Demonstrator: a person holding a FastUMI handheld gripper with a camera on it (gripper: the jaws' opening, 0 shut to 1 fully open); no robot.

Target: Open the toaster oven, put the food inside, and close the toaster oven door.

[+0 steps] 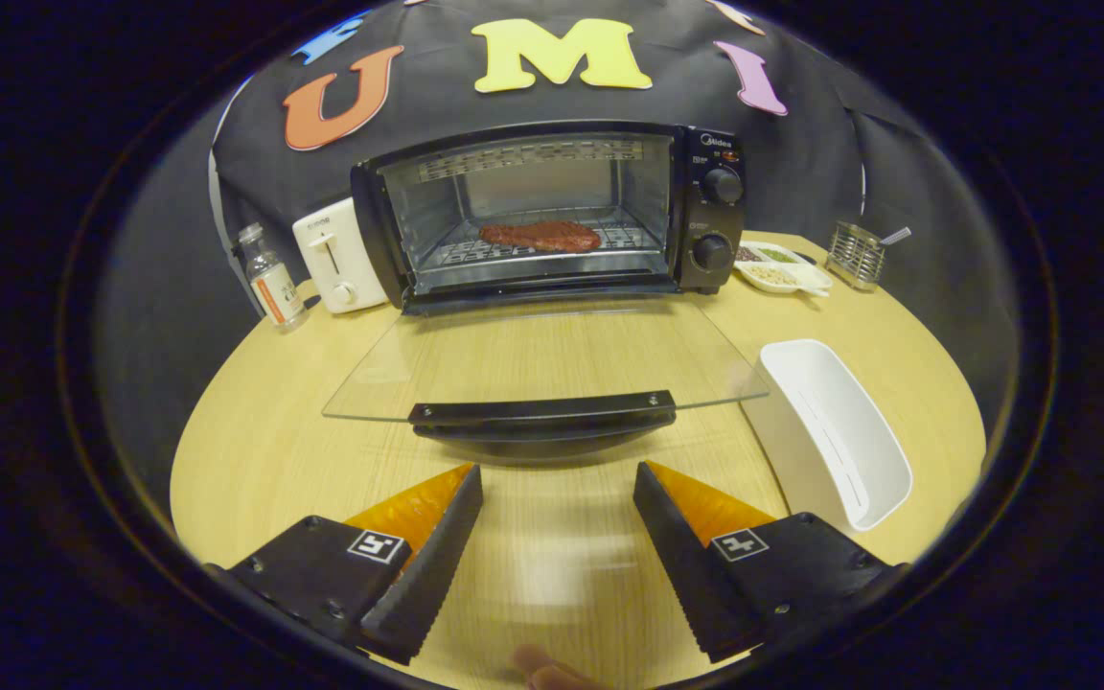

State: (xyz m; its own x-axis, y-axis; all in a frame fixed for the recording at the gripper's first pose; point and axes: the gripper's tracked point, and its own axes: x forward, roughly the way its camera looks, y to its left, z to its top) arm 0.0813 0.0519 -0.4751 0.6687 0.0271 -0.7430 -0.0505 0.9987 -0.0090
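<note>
The gripper point(558, 484) points level at the black toaster oven point(552, 211), its two black and orange fingers point(423, 556) spread wide and holding nothing, just before the black handle point(542, 414) of the glass door point(542, 359), which lies fully open over the round wooden desk point(255, 441). The flat red piece of meat point(540, 236) rests on the wire rack inside the oven. Above the oven's knobs the brand "Midea" is readable. A white rectangular tray point(830, 431) stands right of the door.
</note>
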